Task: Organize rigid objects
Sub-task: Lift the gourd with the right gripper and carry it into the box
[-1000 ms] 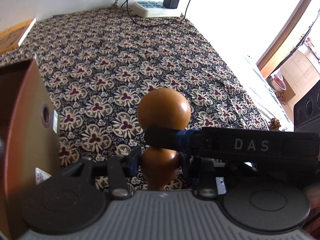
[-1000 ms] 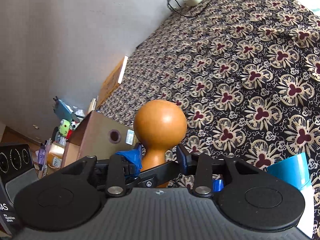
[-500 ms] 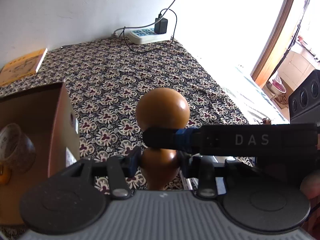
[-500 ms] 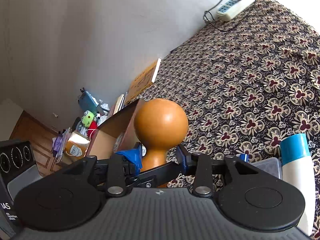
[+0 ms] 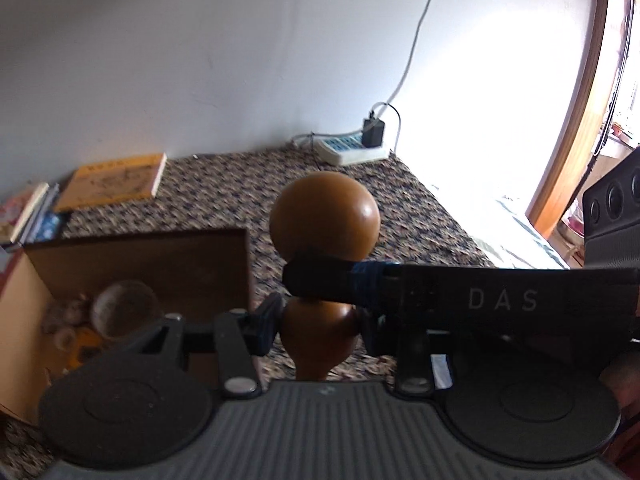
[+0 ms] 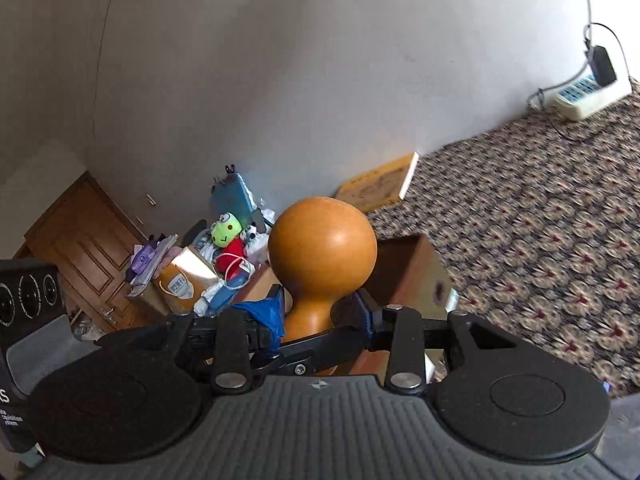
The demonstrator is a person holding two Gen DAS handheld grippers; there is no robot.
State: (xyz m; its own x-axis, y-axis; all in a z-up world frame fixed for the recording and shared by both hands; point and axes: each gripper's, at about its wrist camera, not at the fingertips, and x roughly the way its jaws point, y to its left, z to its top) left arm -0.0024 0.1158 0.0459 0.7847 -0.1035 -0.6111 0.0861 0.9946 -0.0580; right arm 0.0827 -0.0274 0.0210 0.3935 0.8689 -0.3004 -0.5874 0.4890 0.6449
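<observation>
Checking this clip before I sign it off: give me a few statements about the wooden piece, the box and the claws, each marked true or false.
1. Both claws grip the round-headed wooden piece. True: the left claw holds its lower bulge, the right claw its neck.
2. The cardboard box is closed. False: it is open, with a glass bowl inside.
3. A yellow book lies near the wall. True.
4. The power strip has nothing plugged in. False: a black adapter sits in it.
</observation>
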